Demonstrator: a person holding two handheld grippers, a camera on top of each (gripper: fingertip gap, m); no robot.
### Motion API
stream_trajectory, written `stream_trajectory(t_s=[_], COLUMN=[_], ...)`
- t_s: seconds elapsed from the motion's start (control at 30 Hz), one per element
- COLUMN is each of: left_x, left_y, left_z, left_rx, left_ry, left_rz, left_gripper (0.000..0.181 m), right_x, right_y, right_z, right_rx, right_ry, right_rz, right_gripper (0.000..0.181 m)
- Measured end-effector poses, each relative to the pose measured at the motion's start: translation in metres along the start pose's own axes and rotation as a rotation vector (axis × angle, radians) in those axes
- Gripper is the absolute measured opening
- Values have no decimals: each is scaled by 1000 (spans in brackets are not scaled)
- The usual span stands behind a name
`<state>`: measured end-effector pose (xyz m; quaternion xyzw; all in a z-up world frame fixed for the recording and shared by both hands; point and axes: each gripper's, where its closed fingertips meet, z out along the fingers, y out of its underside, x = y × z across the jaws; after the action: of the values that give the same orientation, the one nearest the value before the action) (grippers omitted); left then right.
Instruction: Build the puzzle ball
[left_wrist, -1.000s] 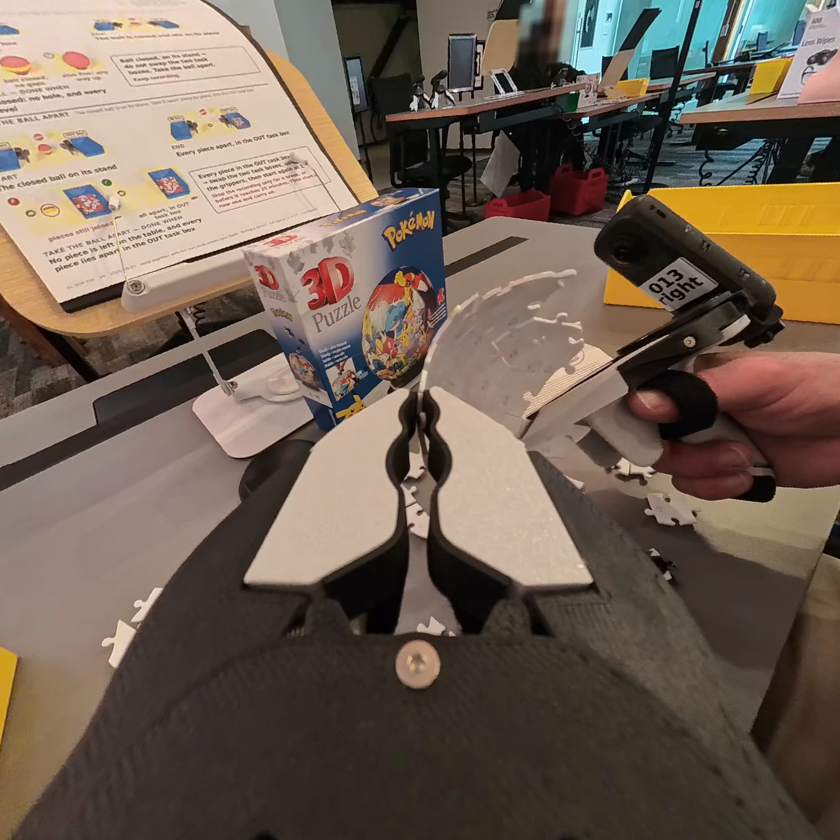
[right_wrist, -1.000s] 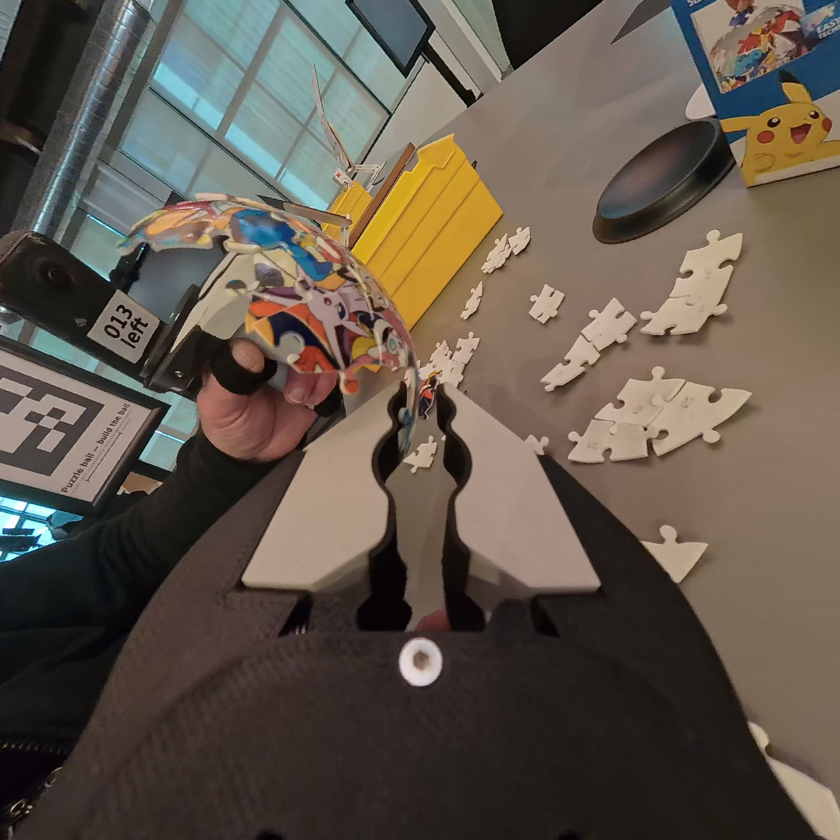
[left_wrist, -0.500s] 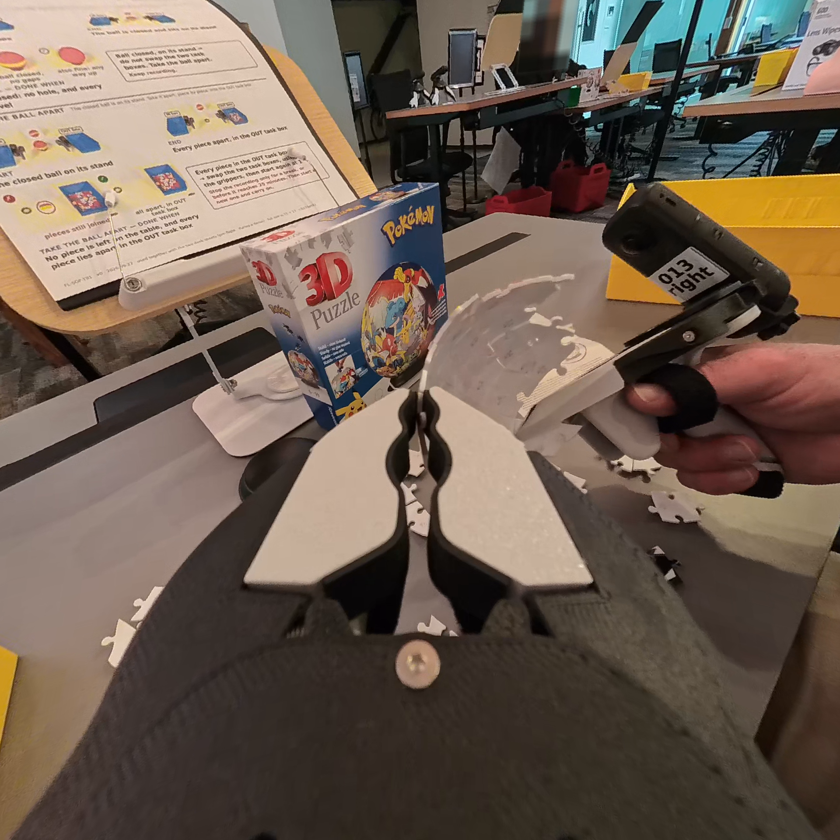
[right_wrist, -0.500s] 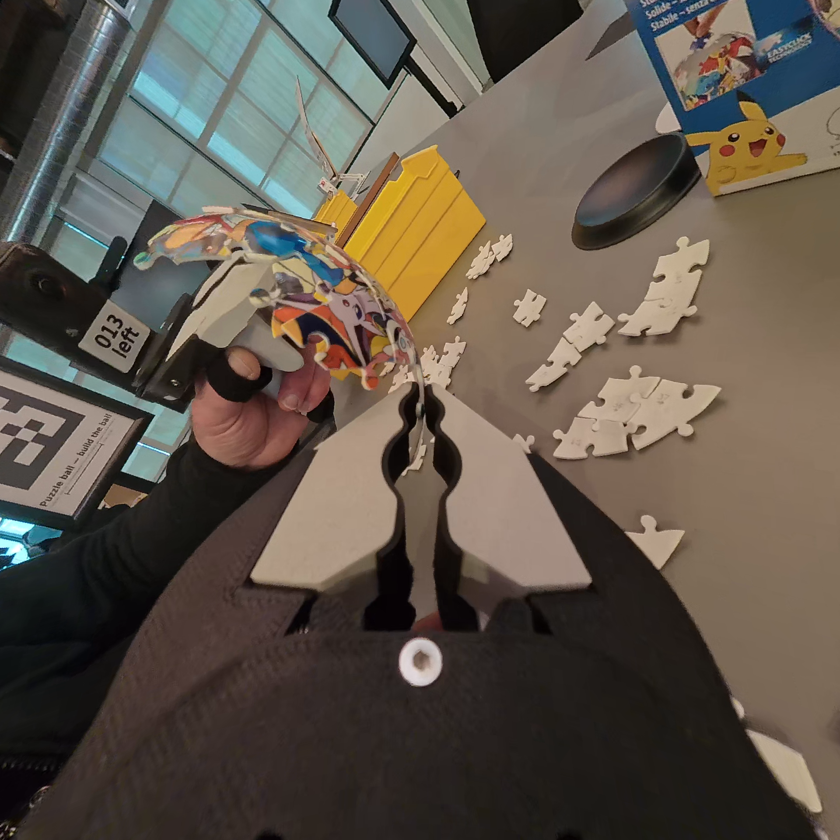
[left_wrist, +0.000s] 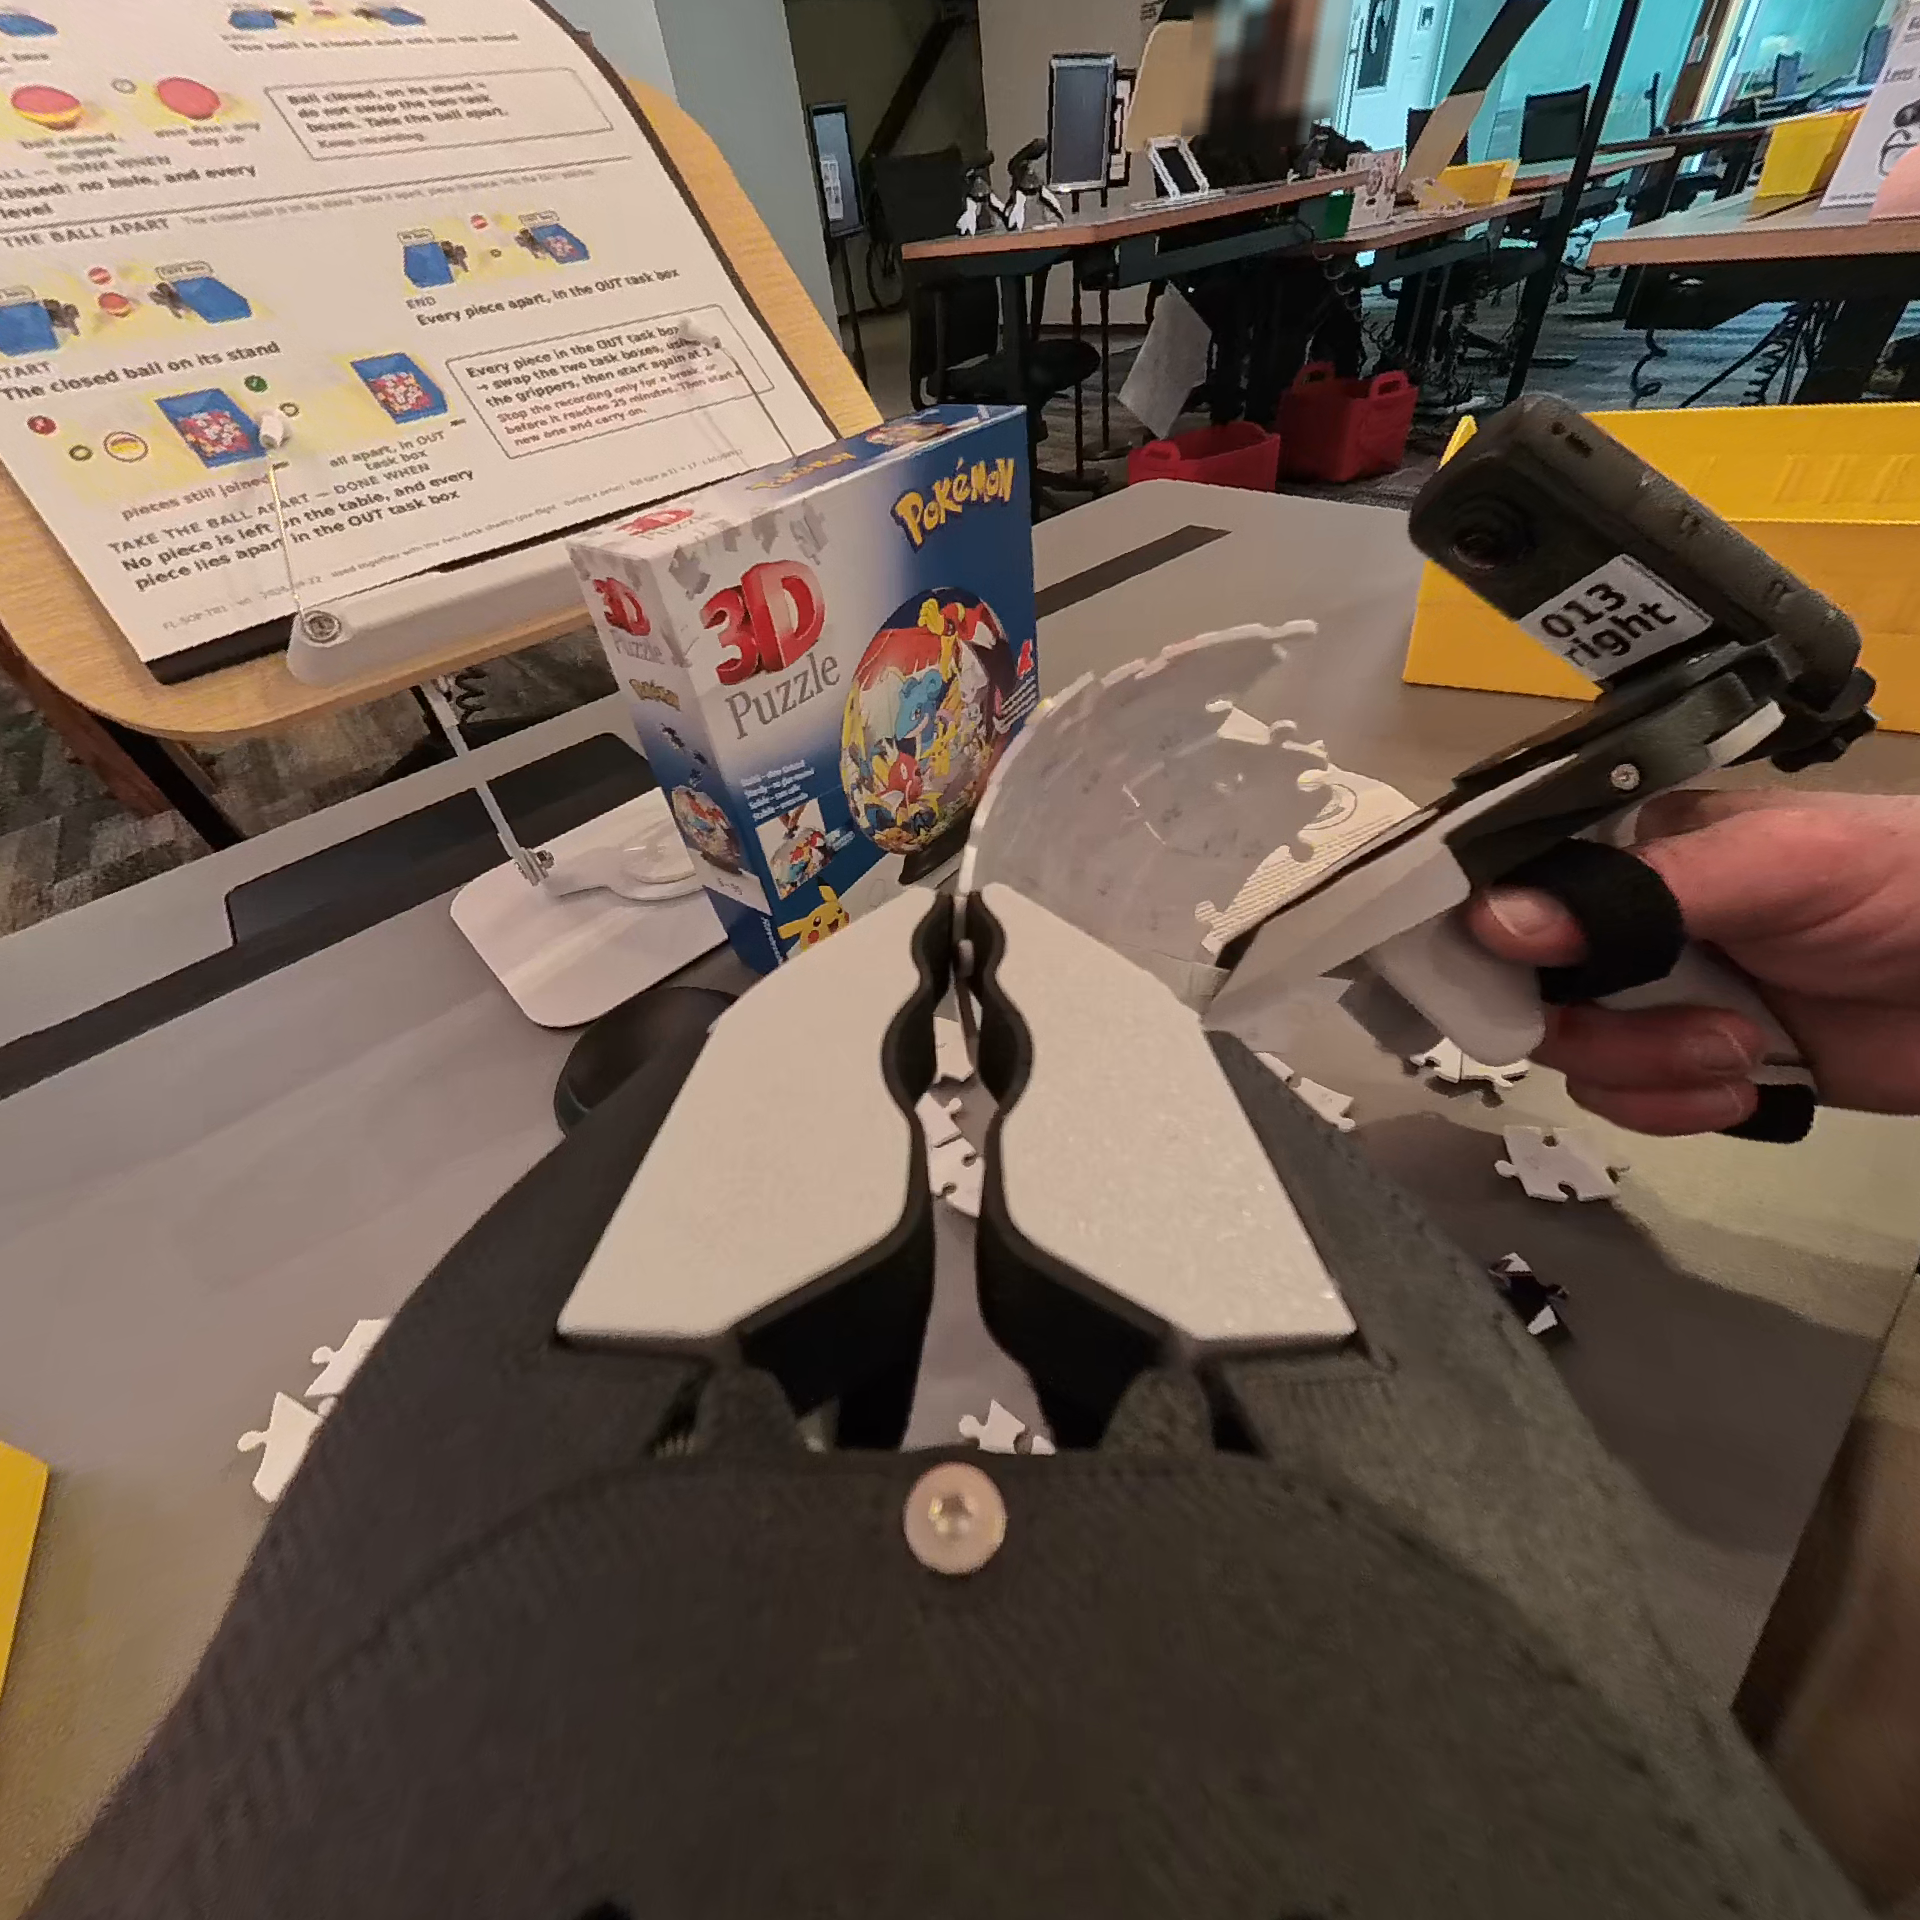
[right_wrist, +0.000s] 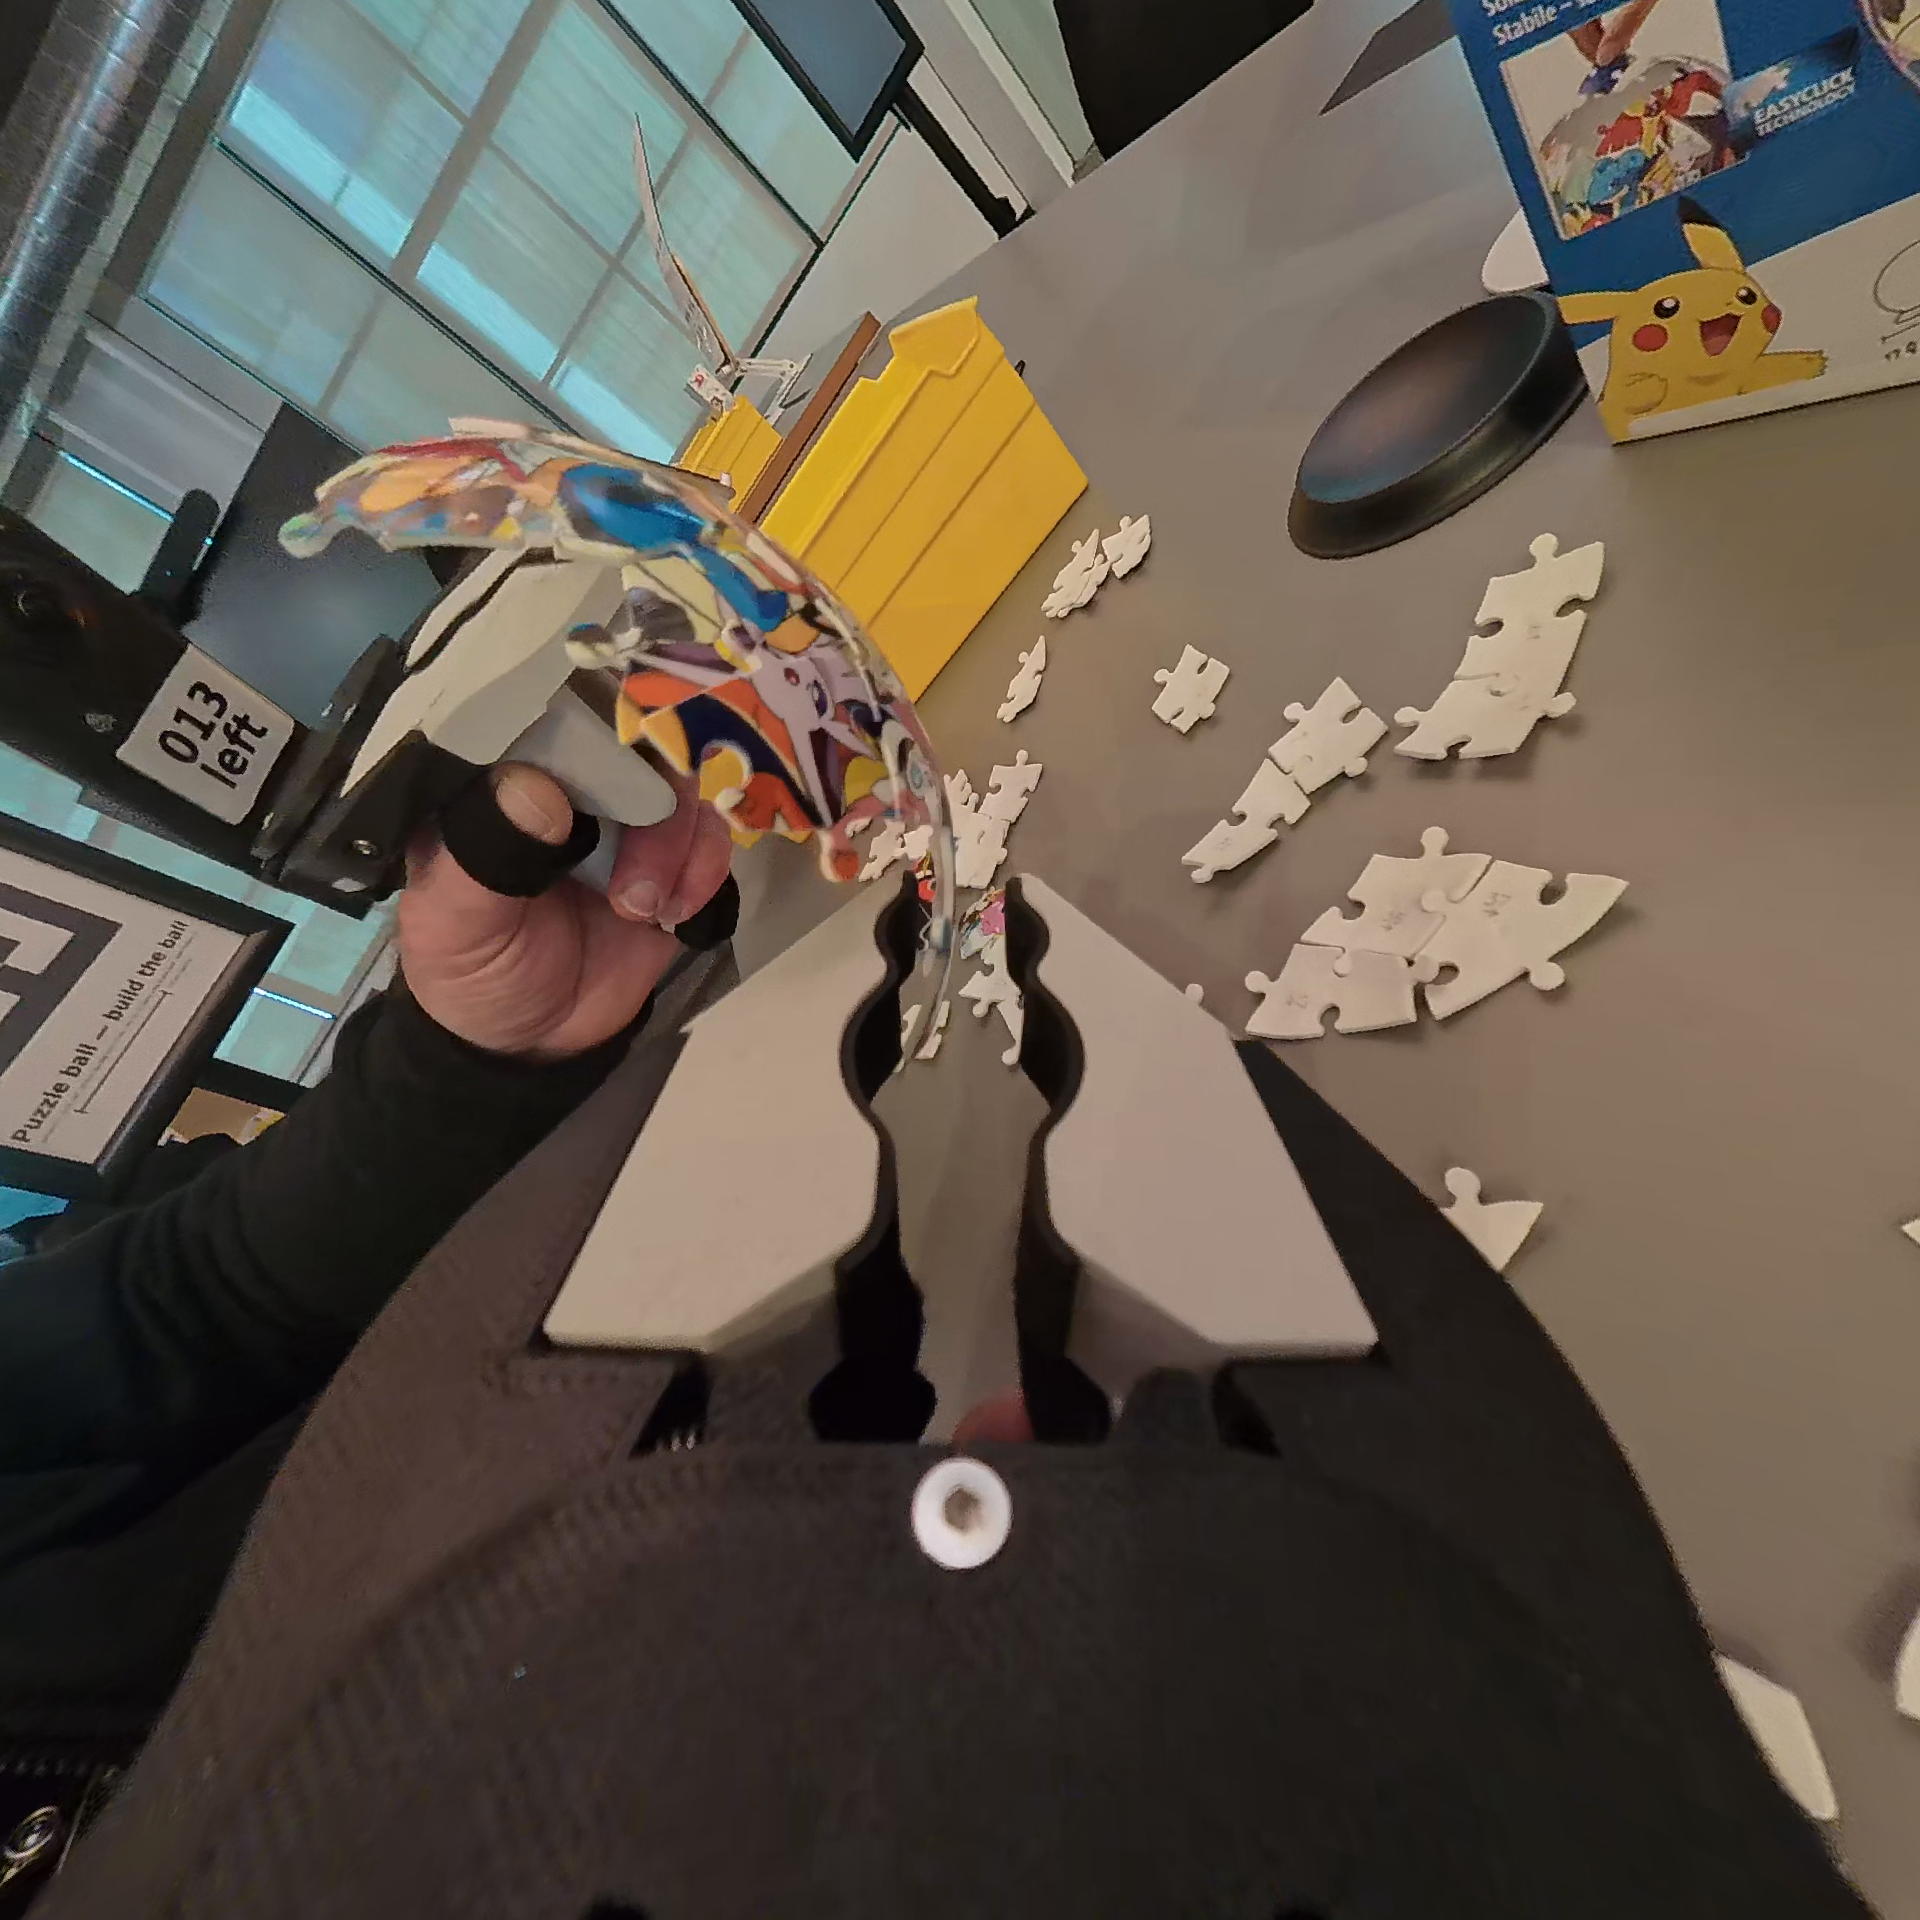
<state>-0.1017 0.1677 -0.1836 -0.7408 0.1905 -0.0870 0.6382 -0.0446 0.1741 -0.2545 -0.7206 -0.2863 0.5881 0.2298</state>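
While upright, lettered blue puzzle box

Left gripper fingers: matt grey, finely grainy plastic.
Gripper body: black, ribbed, matt.
Puzzle shell, at the right gripper tips: glossy printed outside; matt white inside.
Loose pieces, ahead: matt white backs.
Table: smooth matt grey.
Stand: black, slight sheen.
Box: glossy card.
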Motion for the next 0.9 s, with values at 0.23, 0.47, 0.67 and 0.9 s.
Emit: stream_trajectory(t_s=[0.23, 0.47, 0.67, 0.9], left_x=[-9, -23, -45, -66], left_y=[5, 13, 16, 19], left_z=[0, -2, -9, -17], left_rx=[-20, -48, -55, -55], left_ry=[-18, -48, -82, -111], left_rz=[-40, -61, -106, -155], left_gripper=[2, 2, 2, 2], right_x=[3, 10, 21, 32], right_y=[-2, -6, -3, 20], right_z=[-5, -12, -14, -2], right_rx=[-7, 8, -28, -195], right_ry=[21, 47, 125, 261], right_rz=[-34, -43, -107, -321], right_gripper=[21, 22, 21, 21])
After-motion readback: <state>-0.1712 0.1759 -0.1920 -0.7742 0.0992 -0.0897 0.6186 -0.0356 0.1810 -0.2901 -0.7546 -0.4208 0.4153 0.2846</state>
